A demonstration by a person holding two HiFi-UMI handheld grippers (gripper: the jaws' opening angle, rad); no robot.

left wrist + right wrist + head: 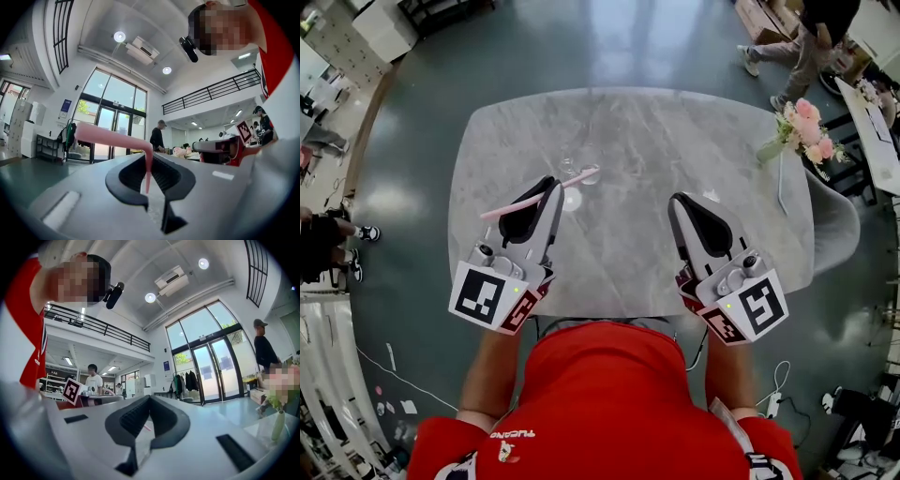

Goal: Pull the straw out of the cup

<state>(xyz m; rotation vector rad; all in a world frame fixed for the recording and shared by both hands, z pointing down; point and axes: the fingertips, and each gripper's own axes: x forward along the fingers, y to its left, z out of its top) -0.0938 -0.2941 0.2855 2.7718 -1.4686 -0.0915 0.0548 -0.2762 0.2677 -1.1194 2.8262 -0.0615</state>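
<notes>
- Left hand-held gripper (550,191): its jaws are closed on the pink straw (525,202), pinching it where it turns sharply. One short leg runs between the pads and the long leg juts out to your left.
- Straw: it is held roughly level above the bench (675,141), with its far tip over the clear cup (573,172). From above it looks free of the cup, but tip and rim overlap in that view, so you cannot be certain.
- Right hand-held gripper (678,201): its jaws are pressed together on nothing, and it is held apart from both cup and straw.
- Handling, straw: expect it to be very light, thin-walled and smooth. A hard squeeze would likely flatten it, and a slack one would let it swivel. The bend is the weak spot, so take the straight wall just beside it.
- Handling, cup: it is probably light and easy to tip. Steady it by the wall if the straw drags.
</notes>
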